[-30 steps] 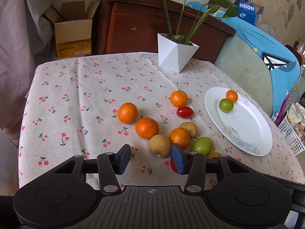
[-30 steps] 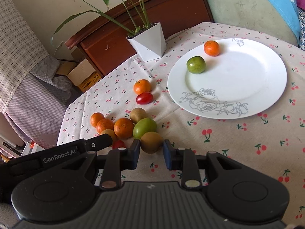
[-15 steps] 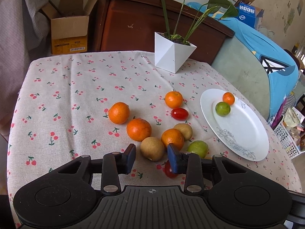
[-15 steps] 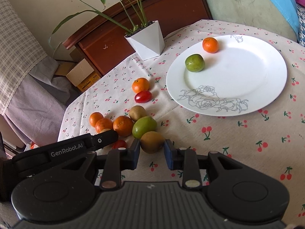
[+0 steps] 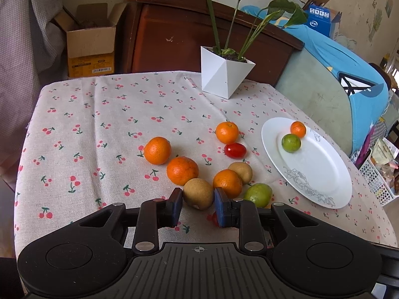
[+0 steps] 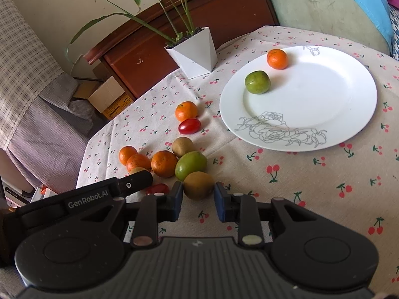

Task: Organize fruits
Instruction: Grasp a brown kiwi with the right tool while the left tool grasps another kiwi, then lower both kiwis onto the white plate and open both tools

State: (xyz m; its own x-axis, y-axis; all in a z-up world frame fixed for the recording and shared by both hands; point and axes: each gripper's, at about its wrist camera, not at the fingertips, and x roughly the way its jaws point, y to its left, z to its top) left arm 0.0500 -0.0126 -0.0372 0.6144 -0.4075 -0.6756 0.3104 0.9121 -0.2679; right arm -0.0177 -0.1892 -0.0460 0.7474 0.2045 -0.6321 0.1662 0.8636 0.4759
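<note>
Hand-held gripper (image 6: 198,200) amid crowded fruits (image 6: 190,165)

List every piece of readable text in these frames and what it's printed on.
"GenRobot.AI": on the left gripper, on its black arm as the right wrist view shows it.
Blue box behind the sofa: white logo and print, too small to read.
Cardboard box on the floor: barcode label, too blurred to read.
</note>
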